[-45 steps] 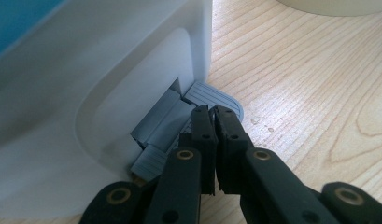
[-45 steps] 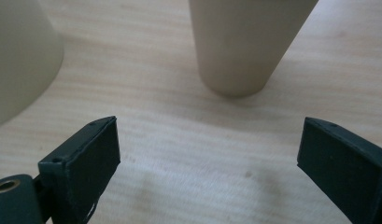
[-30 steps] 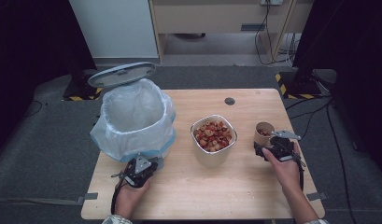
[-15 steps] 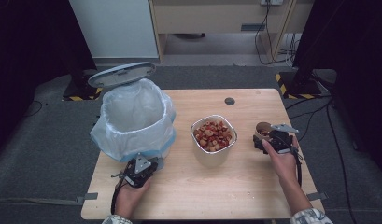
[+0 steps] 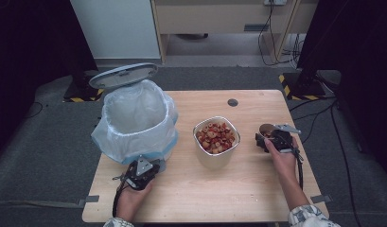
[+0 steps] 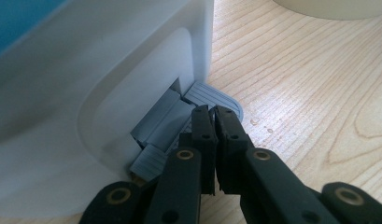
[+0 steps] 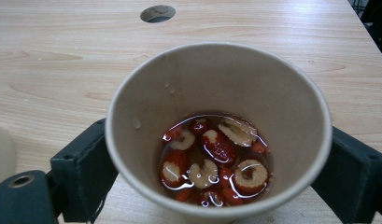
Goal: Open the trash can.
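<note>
— Grey carpet runs round a pale wooden desk (image 5: 257, 189), with a pedal bin (image 5: 136, 120) lined in a clear bag at its left, lid up. What is the right tool (image 5: 269, 139) doing?

— It brackets a paper cup (image 7: 219, 130) near the desk's right edge, beside the square bowl of sliced red dates (image 5: 216, 138). Its jaws have just been closing, one on each side of the cup wall. They look touching or very nearly so, and I judge the grip not yet firm.

— What's in the cup?

— A shallow pool of liquid with a few date slices (image 7: 216, 161). So squeeze gently: paper walls buckle, and the liquid will slop. Grip below the rim, level, and lift straight up before any tilt.

— And the left tool (image 5: 139, 172)?

— Its jaws are fully together with nothing between them, tips resting on the grey foot pedal (image 6: 212, 95) at the bin's base. That likely props the lid open, so it should hold steady there.

— How are the hands set?

— The right hand (image 5: 282, 158) reaches forward, forearm angled up from the bottom edge, tool pointing away from the person. The left hand (image 5: 132, 196) sits low near the front edge, tool aimed at the bin.
</note>
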A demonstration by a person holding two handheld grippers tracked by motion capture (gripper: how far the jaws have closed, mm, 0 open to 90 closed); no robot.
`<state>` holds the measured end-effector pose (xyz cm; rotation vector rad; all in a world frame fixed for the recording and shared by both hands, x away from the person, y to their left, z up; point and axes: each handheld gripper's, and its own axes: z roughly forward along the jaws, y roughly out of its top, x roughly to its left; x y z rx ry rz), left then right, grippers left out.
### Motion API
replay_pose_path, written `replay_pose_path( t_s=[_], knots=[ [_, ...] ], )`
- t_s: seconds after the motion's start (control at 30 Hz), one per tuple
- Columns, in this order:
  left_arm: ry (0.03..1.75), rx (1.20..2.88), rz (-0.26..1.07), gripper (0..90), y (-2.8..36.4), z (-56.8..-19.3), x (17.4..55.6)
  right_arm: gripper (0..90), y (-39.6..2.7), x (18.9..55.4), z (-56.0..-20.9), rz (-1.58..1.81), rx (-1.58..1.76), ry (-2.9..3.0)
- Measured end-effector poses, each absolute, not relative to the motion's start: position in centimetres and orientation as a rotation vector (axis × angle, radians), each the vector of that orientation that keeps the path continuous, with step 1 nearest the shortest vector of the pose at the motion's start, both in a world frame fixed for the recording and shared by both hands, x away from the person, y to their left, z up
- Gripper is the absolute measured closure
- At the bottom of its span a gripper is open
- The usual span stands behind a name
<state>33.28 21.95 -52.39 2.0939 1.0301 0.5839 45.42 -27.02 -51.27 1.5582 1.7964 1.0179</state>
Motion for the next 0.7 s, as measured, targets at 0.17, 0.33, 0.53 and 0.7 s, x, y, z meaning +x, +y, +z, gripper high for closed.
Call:
replay_pose_path(
  t_s=[0.17, 0.33, 0.53, 0.7],
  knots=[
    [1.031, 2.092, 0.581, 86.4, 21.97, -52.39, 33.29, 14.4, -27.26, 45.66, -51.48, 1.039, 1.567, 1.781],
    [1.031, 2.093, 0.581, 86.3, 21.97, -52.39, 33.29, 17.4, -27.13, 45.73, -51.54, 1.049, 1.534, 1.777],
    [1.032, 2.092, 0.581, 86.3, 21.96, -52.39, 33.29, 22.7, -26.96, 45.73, -51.64, 1.049, 1.498, 1.779],
    [1.032, 2.092, 0.582, 86.3, 21.96, -52.39, 33.28, 25.7, -27.22, 45.73, -51.62, 1.053, 1.479, 1.787]
  ],
)
